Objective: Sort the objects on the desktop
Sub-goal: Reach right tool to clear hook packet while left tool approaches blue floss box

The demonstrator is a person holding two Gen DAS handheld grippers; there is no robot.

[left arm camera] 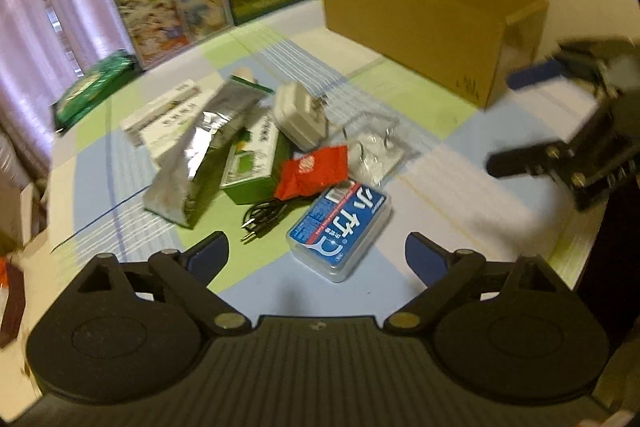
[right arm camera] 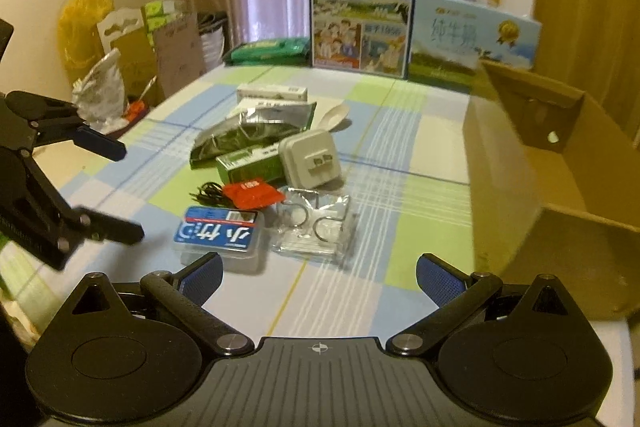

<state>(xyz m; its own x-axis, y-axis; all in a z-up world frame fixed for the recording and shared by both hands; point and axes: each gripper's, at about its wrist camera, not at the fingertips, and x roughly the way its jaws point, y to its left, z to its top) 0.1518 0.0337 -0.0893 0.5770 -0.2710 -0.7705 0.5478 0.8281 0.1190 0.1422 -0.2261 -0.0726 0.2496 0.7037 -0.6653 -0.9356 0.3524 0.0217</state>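
A heap of small items lies mid-table: a blue-labelled clear floss box (left arm camera: pixel 340 227) (right arm camera: pixel 219 237), a red packet (left arm camera: pixel 310 175) (right arm camera: pixel 250 193), a clear hook pack (left arm camera: pixel 376 151) (right arm camera: pixel 314 227), a white socket block (left arm camera: pixel 300 115) (right arm camera: pixel 310 163), a green box (left arm camera: pixel 252 163) (right arm camera: pixel 250 165), a foil pouch (left arm camera: pixel 196 163) (right arm camera: pixel 248 135) and a black cable (left arm camera: pixel 262 219) (right arm camera: pixel 210 195). My left gripper (left arm camera: pixel 316 259) (right arm camera: pixel 116 187) is open just short of the floss box. My right gripper (right arm camera: pixel 318 279) (left arm camera: pixel 504 123) hovers open near the hook pack. Neither holds anything.
An open cardboard box (left arm camera: pixel 420 27) (right arm camera: pixel 560 195) stands at the right side of the checked tablecloth (right arm camera: pixel 400 155). Two milk cartons (right arm camera: pixel 362 11) (right arm camera: pixel 472 43) and a green packet (right arm camera: pixel 268 51) line the far edge. Bags and boxes (right arm camera: pixel 132 51) crowd the floor left of the table.
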